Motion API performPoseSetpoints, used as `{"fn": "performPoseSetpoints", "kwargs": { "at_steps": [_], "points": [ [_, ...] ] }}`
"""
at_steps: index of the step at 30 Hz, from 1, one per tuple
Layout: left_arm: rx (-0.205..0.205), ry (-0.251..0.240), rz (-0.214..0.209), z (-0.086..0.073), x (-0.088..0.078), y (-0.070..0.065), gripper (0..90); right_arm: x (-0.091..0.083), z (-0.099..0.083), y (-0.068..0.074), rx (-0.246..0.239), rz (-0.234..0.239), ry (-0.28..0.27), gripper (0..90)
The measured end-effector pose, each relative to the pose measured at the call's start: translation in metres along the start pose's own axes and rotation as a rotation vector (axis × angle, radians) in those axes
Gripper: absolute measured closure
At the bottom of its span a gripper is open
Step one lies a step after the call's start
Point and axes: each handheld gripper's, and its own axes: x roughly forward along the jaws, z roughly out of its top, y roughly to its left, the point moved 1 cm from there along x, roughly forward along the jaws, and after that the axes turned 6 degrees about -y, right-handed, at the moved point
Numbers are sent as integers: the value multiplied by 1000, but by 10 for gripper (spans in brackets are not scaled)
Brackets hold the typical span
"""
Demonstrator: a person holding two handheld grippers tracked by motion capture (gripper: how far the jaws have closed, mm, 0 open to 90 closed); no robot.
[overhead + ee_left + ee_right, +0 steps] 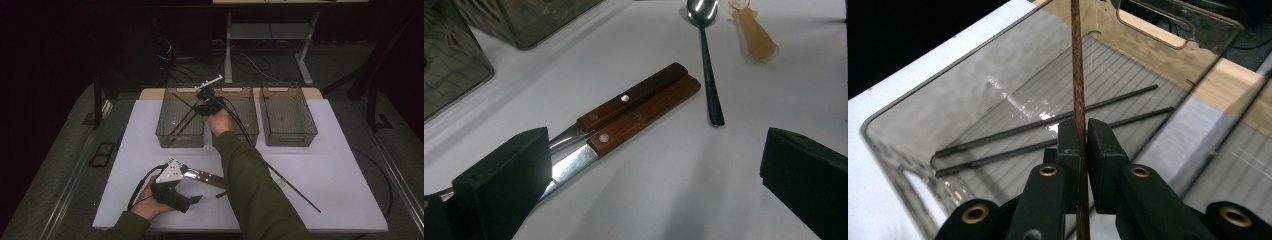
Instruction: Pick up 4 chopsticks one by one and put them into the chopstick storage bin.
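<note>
My right gripper (204, 102) hangs over the left clear bin (165, 131), shut on a thin brown stick (1077, 65) that runs up between its pads. Two dark sticks (1048, 132) lie on that bin's ribbed floor (1128, 60). Near the table's front edge my left gripper (192, 187) rests low with its jaws wide open. In the left gripper view, two wooden-handled knives (639, 107) lie side by side; their blades pass by the left jaw, untouched by either pad. The knives (205, 176) lie just right of that gripper in the high view.
A middle bin (248, 131) and a right bin (287, 137) stand in a row behind on the white table (325, 165). A dark-handled spoon (706, 60) and a small amber piece (754, 35) lie beyond the knives. A long thin rod (295, 189) lies at the front right.
</note>
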Motion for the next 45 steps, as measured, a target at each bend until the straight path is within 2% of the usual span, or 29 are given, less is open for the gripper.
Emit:
{"fn": "performPoseSetpoints", "kwargs": {
  "at_steps": [7, 13, 15, 17, 20, 23, 27, 34, 41, 45],
  "points": [
    [1, -3, -6, 0, -1, 0, 0, 22, 8, 9, -2, -12, 23, 844],
    [1, -5, -9, 0, -1, 1, 0, 31, 11, 14, -2, -27, 27, 834],
    [2, -5, -11, 0, -1, 1, 0, 31, 12, 15, 4, -15, 17, 764],
    [8, -4, -10, 0, -1, 1, 0, 29, 12, 15, -3, -28, 9, 718],
    [7, -1, -10, 0, -1, 1, 0, 24, 14, 14, 6, -30, 2, 646],
    [13, -1, -8, 0, -1, 1, 0, 18, 15, 13, 14, -20, -1, 575],
    [3, -5, -8, 0, -1, 2, 0, 7, 13, 14, 11, 1, -20, 493],
    [-12, -2, -1, -1, -2, 3, 0, -15, 4, 12, 3, 53, -12, 416],
    [-16, -5, 3, -2, -2, 4, 0, -43, -7, 7, -25, 65, -46, 374],
    [-12, 2, 2, -2, -2, 4, 0, -57, -16, 4, -38, 74, -40, 343]
  ]
}}
